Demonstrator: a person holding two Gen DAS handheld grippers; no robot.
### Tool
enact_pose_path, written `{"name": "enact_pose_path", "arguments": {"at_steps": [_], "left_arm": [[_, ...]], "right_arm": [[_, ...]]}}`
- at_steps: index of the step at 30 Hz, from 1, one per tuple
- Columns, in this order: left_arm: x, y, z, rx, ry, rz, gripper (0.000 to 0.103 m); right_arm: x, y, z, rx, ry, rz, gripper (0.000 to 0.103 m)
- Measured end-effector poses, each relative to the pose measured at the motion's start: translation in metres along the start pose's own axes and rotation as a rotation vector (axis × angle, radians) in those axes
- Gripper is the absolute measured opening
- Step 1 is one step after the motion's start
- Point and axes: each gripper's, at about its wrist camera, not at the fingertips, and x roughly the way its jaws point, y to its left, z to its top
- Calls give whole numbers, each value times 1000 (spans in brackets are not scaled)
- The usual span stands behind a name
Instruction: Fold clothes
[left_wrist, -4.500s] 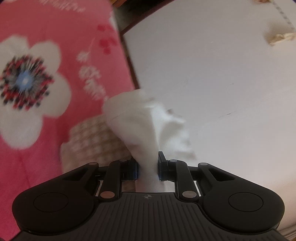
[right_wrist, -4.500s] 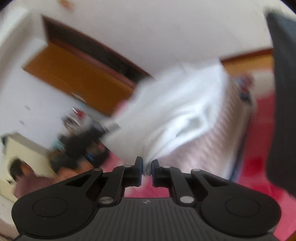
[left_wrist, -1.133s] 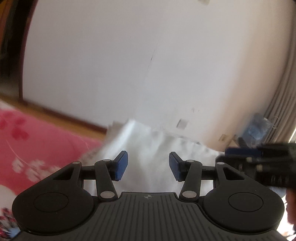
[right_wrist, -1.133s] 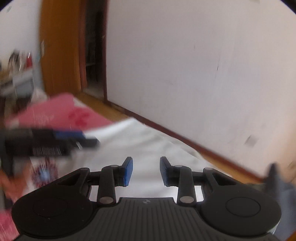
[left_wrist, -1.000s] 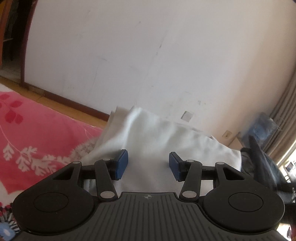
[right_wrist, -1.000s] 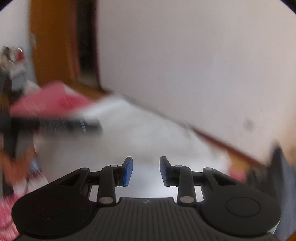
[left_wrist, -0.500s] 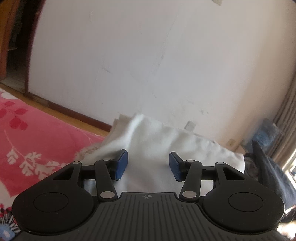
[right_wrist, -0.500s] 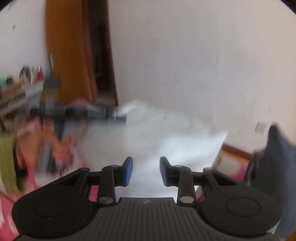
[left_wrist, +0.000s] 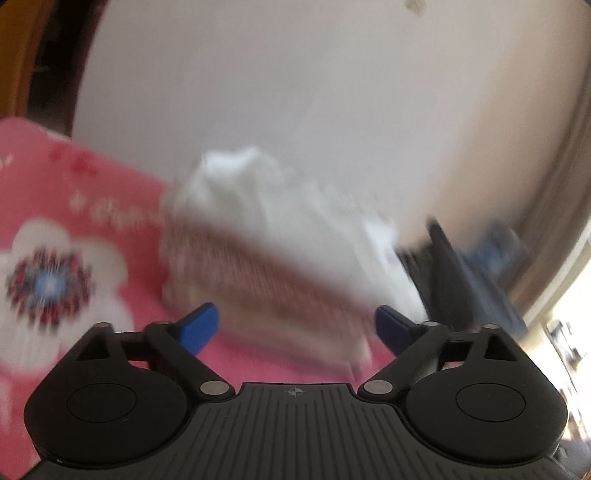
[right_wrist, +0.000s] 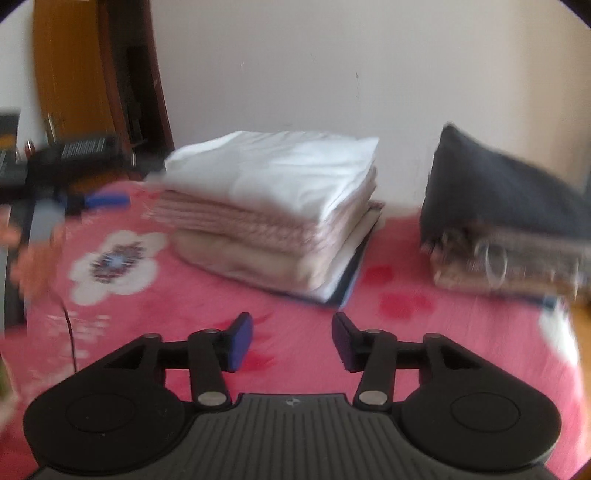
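**Both tools empty, folded stack on the bed**

Left tool has its blue pads spread very wide, having just opened further, and nothing lies between them; the view past it is heavily blurred. Right tool has also just been opening, its pads now standing apart with only pink cover showing in the gap.

Ahead of the right tool, a stack of folded clothes sits on the bed, which wears a pink cover printed with white flowers. On top lies a white folded garment, its edges fairly square; under it come a pinkish patterned layer, a cream one, and a thin white and dark-blue piece at the bottom. The tools touch none of it.

To the right of the stack, well apart, a second pile rests on the same cover, with a dark grey piece on top and lighter, blurred layers beneath.

From the left wrist view the same stack appears smeared, white above a pinkish band, just beyond the open pads. A pale wall stands behind the bed, with a brown wooden door frame at the left.
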Motion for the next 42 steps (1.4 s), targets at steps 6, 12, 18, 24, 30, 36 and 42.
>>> {"name": "enact_pose_path", "arguments": {"at_steps": [6,12,18,24,30,36,42], "left_arm": [[-88,-20,-13,55,100,48,101],[-168,-65,-20,191,68,12,103],[-237,-108,-38,180,62,-108,103],[-254,-134,-72,271,100,117,103],[-256,-125,-78,256,80,175,103],[-259,-127,-84,343,37,295,103],[-246,-116,-97,303,76,358,103]], "right_arm": [[-68,38,-20,125,-3,16,73],[-162,65,-56,208,-105,5,88],[-253,92,-70,242,-209,11,103],[-292,120,-84,171,-212,-66,103],[-294,125,-94,268,-141,-163,103],[-290,143,-93,214,-104,-302,103],[-279,160,-91,117,-60,-412,103]]}}
